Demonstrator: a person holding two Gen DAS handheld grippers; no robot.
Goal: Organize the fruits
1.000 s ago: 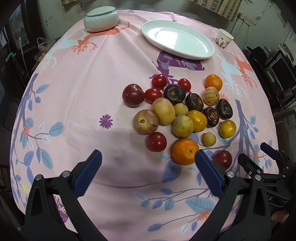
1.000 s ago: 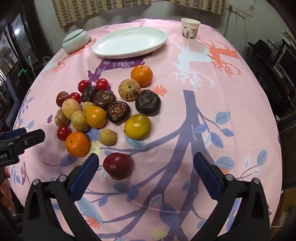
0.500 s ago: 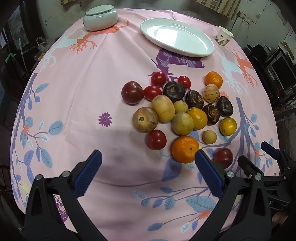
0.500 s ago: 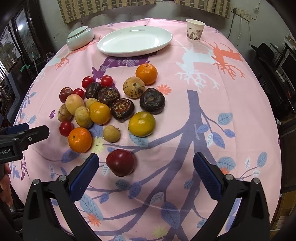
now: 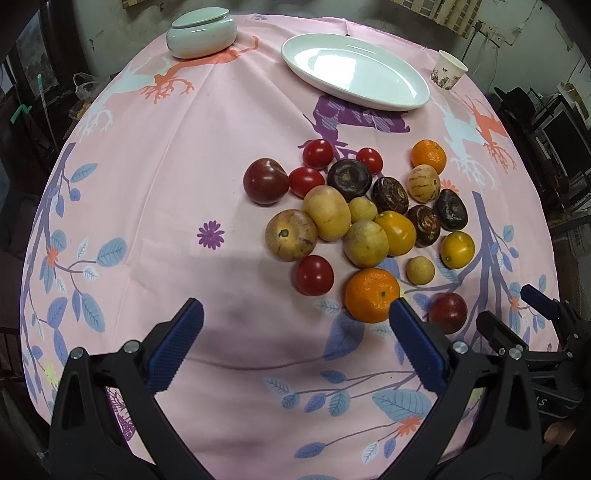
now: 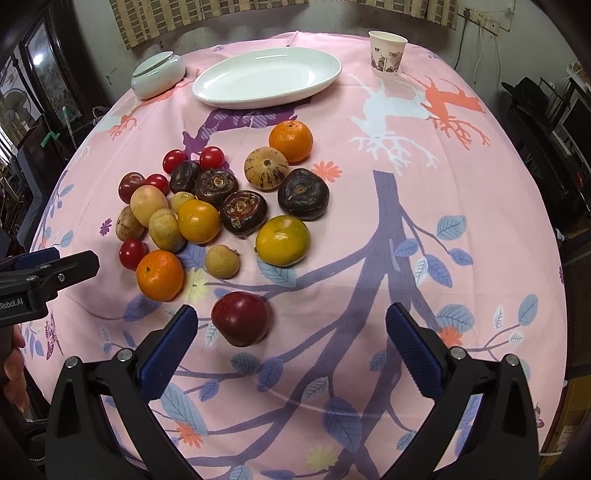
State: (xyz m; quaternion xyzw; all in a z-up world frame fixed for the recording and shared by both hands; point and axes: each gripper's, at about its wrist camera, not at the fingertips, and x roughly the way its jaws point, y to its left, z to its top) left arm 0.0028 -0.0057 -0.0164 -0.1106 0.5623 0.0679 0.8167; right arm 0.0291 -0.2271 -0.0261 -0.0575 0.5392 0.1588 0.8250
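Several fruits lie in a loose cluster on the pink cloth: oranges, red tomatoes, dark mangosteens, tan round fruits and a yellow citrus. A dark red plum lies nearest, apart from the cluster. My right gripper is open and empty, the plum just ahead between its jaws, left of centre. My left gripper is open and empty, short of the cluster. An empty white oval plate sits at the far side.
A pale green lidded dish stands at the far left of the table and a paper cup at the far right. The table edge curves close below both grippers. Dark furniture surrounds the table.
Both grippers have moved a little forward toward the fruit, which looks slightly nearer in both views. The fruits have not moved. Both grippers stay open.
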